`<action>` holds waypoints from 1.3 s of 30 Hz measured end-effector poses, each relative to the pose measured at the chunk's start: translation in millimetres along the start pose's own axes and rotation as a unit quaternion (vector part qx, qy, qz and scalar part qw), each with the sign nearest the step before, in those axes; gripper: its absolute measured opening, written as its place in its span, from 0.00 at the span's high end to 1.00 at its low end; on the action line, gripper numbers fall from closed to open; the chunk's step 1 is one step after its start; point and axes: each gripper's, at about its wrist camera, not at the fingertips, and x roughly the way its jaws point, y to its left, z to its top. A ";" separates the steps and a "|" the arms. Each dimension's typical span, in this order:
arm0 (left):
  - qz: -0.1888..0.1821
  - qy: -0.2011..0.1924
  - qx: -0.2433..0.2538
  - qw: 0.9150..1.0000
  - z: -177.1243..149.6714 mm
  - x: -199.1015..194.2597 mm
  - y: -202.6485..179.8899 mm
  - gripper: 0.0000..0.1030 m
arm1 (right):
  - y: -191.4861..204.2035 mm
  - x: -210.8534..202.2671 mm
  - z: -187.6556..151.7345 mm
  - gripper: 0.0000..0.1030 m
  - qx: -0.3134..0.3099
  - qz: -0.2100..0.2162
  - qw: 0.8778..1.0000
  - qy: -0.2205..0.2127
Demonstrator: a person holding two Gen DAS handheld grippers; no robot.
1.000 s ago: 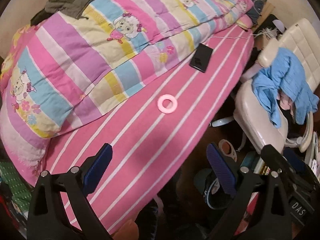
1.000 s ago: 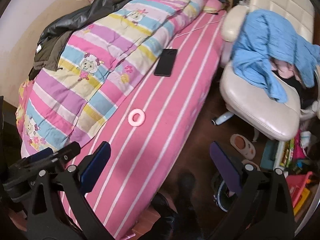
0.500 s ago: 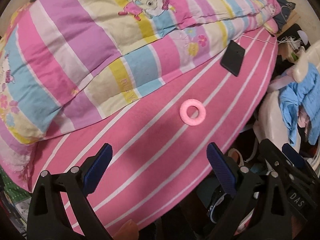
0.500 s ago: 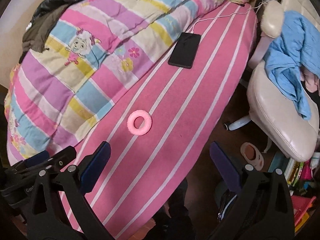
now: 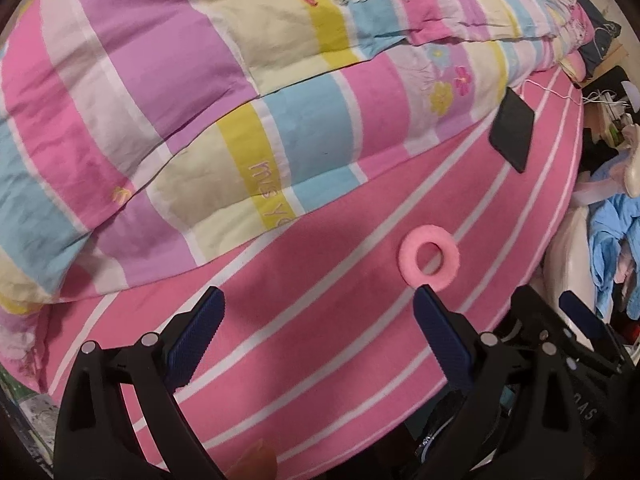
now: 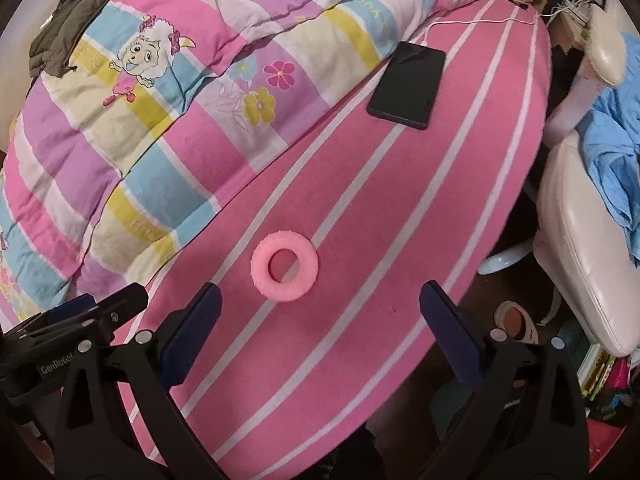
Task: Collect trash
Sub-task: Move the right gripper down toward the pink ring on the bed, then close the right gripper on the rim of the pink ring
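A pink foam ring (image 5: pixel 429 261) (image 6: pixel 285 266) lies flat on the pink striped bed sheet (image 5: pixel 328 312) (image 6: pixel 360 240). My left gripper (image 5: pixel 318 324) hovers over the sheet, open and empty, with the ring just beyond its right fingertip. My right gripper (image 6: pixel 320 320) is open and empty too, and the ring sits just ahead of it, nearer its left fingertip (image 6: pixel 200 312). The left gripper's body (image 6: pixel 80 320) shows at the lower left of the right wrist view.
A striped cartoon quilt (image 5: pixel 200 100) (image 6: pixel 160 100) is bunched along the left of the bed. A black phone (image 5: pixel 512 136) (image 6: pixel 408 84) with a white cable lies farther up the sheet. A cream chair (image 6: pixel 580 272) draped with blue cloth (image 6: pixel 612 160) stands right of the bed, floor clutter below.
Both grippers have come closer to the bed and the pink ring, which now looks larger and sits just ahead of their fingertips. Both stay open. The ring has not moved.
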 end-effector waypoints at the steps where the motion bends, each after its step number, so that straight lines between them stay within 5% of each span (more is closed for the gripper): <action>1: 0.000 0.001 -0.002 1.000 1.1 4.4 2.3 0.10 | 0.8 4.7 1.8 0.05 -0.001 0.000 1.000 0.001; 11: 0.003 0.014 -0.017 1.000 6.3 40.7 15.5 0.10 | 6.5 48.2 11.1 0.05 -0.013 -0.003 1.000 0.015; 17: 0.003 0.020 -0.022 1.000 10.9 61.2 21.0 0.10 | 4.8 79.0 9.6 0.20 -0.020 -0.016 0.999 0.034; 31: 0.003 0.034 -0.035 0.999 6.4 92.9 33.0 0.10 | 10.7 123.2 8.4 0.20 -0.043 -0.033 0.997 0.057; 39: 0.002 0.040 -0.038 0.998 10.3 97.5 28.2 0.10 | 25.4 119.0 2.2 0.51 -0.067 -0.045 0.995 0.049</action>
